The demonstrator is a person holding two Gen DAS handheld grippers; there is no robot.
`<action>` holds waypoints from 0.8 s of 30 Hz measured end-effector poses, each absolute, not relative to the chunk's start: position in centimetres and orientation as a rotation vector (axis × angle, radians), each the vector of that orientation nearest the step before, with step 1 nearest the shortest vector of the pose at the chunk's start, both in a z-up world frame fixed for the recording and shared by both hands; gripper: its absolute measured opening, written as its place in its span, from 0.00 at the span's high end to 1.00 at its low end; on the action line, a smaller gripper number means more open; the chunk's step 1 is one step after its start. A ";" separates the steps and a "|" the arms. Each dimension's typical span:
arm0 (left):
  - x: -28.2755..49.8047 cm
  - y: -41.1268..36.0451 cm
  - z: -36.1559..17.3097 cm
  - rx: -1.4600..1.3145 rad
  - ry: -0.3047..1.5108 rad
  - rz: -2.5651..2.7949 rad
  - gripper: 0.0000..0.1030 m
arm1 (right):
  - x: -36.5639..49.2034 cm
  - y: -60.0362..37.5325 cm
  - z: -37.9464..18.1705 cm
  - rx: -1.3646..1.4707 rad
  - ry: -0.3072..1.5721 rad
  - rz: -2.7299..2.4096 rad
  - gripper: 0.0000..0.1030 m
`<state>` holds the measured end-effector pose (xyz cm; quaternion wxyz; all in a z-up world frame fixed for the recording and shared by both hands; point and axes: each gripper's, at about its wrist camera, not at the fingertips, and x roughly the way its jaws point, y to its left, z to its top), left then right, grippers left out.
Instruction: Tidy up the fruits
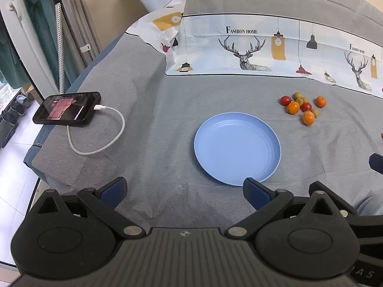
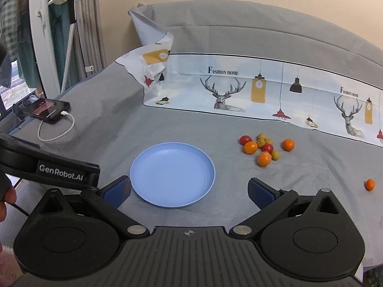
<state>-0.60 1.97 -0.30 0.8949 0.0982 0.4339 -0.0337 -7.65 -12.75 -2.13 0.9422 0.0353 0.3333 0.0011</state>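
Note:
An empty light-blue plate (image 1: pixel 237 148) (image 2: pixel 172 172) lies on the grey cloth. Beyond it to the right sits a cluster of small fruits (image 1: pixel 302 107) (image 2: pixel 264 147): orange ones, red ones and yellow-green ones. One more small orange fruit (image 2: pixel 369 184) lies alone at the far right. My left gripper (image 1: pixel 185 192) is open, low over the cloth just in front of the plate, with nothing between its blue pads. In the right wrist view my right gripper (image 2: pixel 189 191) is open too, its fingers straddling the plate's near edge from above.
A black phone (image 1: pixel 67 108) (image 2: pixel 46 110) with a looped white charging cable (image 1: pixel 100 131) lies at the left near the cloth's edge. A printed cloth with deer and lamps (image 1: pixel 263 47) (image 2: pixel 263 91) runs along the back. The left gripper's body (image 2: pixel 47 167) shows at the left.

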 end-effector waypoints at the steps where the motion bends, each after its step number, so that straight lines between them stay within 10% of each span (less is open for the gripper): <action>1: -0.6 2.0 -0.3 0.203 0.901 -0.071 0.00 | -7.6 -12.8 -2.2 0.073 0.680 0.003 0.00; 24: 0.6 1.3 -1.1 0.212 0.935 -0.071 0.00 | -7.0 -13.8 -3.1 0.103 0.690 -0.017 0.00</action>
